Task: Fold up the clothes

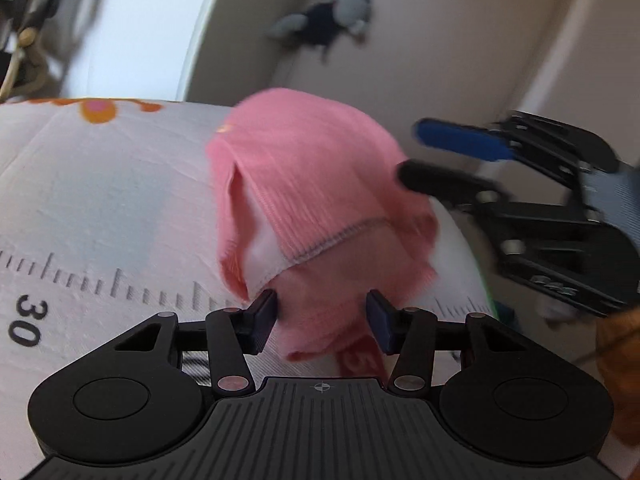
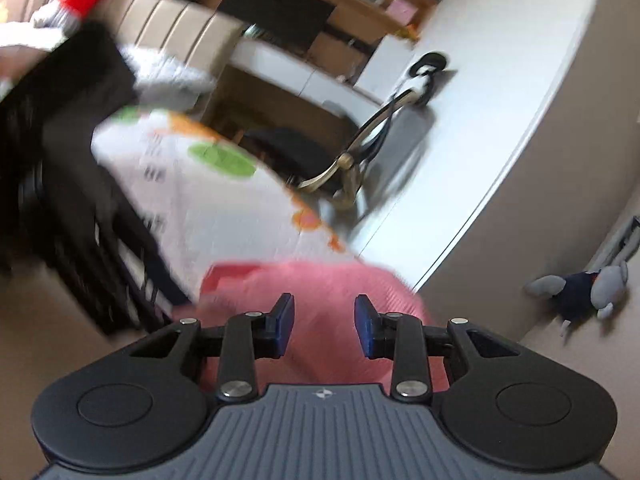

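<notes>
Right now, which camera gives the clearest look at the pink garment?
The left wrist view: the pink garment fills the centre, its ribbed knit and stitched hem readable, draped on the white printed mat. The right wrist view catches only a blurred pink patch around that gripper's open fingers.

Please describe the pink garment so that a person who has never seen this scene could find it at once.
Look at the white mat printed with a ruler scale and orange shapes. Near its far end lies a bunched pink garment, between the open fingers of the left gripper. It is the only pink ribbed cloth there, with a stitched hem showing.
</notes>
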